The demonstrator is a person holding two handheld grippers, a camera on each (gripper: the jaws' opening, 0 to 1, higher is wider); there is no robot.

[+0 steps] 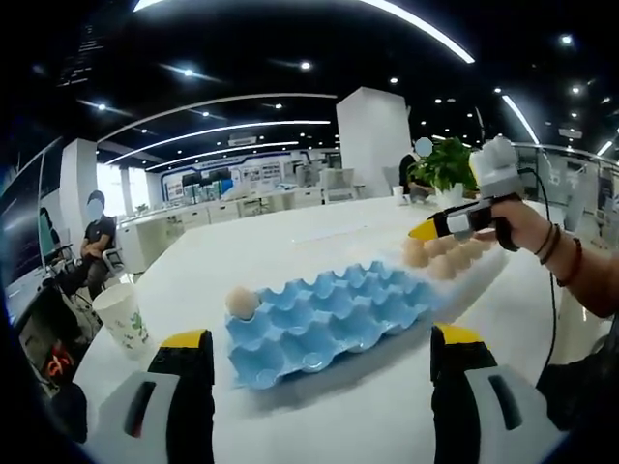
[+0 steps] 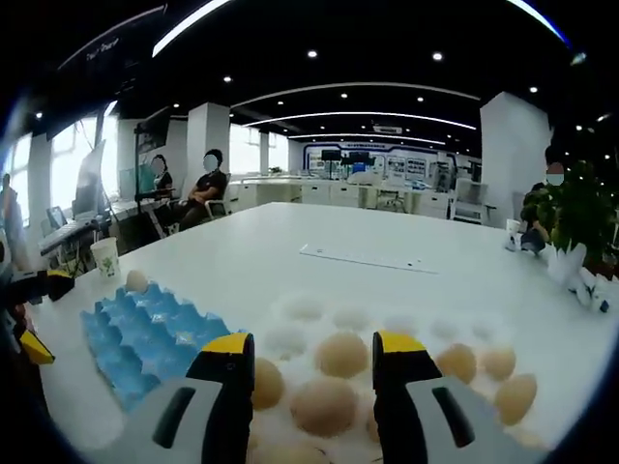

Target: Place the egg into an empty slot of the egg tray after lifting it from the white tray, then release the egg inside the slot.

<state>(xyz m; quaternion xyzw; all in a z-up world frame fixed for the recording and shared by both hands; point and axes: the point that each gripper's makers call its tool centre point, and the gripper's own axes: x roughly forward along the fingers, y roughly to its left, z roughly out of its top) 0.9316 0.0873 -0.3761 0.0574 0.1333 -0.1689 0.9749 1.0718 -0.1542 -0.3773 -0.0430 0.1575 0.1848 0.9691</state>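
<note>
A blue egg tray lies on the white table, with one egg in its near left corner slot. My left gripper stands open in front of it, nothing between its jaws. The right gripper shows at the right, held by a hand over the white tray of eggs. In the right gripper view, my right gripper is open above the white tray, with a brown egg between its jaws, untouched. The blue tray lies to the left.
A paper cup stands on the table left of the blue tray. A potted plant stands at the table's far end. People sit at desks in the background. A flat sheet lies mid-table.
</note>
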